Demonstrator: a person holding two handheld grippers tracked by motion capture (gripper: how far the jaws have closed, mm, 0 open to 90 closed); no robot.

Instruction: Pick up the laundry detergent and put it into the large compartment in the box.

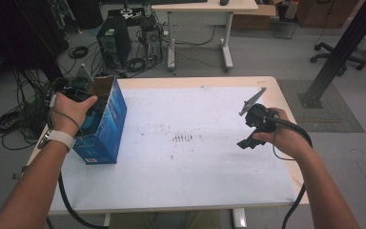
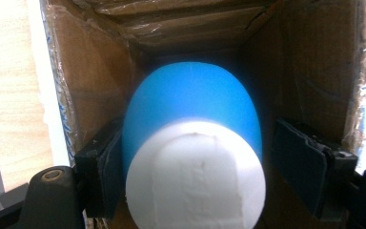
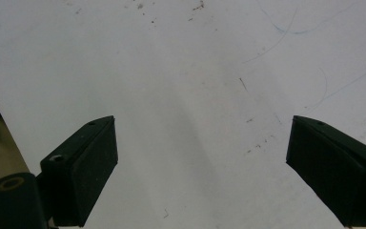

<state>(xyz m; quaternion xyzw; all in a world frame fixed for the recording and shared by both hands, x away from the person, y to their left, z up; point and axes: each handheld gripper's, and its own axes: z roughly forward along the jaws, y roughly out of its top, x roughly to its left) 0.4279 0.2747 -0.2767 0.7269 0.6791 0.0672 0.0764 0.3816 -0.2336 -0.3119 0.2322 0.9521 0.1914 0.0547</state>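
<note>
Right now your left gripper [image 2: 190, 162] is down inside the open top of the blue carton [image 1: 106, 129] that stands at the table's left edge, near its far-left corner. Its jaws stand apart on either side of the blue bottle [image 2: 193, 100]: the left pad looks to be just touching the bottle's side, while the right pad is plainly clear of it, so nothing is clamped. The bottle sits deep in the carton with its white cap [image 2: 195, 174] toward you, its long axis running straight along the gripper's line of reach, down into the box between brown cardboard walls. That is what the coming move turns on, by my reading: the bottle lies dead ahead and centred between the jaws, so any grip or withdrawal runs along that same axis, straight up out of the opening.

Your left hand [image 1: 71, 110] is the one at the carton; your right hand [image 1: 279, 131] is well apart, over the right side of the table. Your right gripper [image 3: 200, 167] hangs there with its jaws wide apart and empty above the white sheet.

The white sheet [image 1: 195, 157] covers most of the pale wooden table [image 1: 276, 86] and carries faint specks and pen marks. Beyond the far edge lie computer towers, cable tangles and another desk.
</note>
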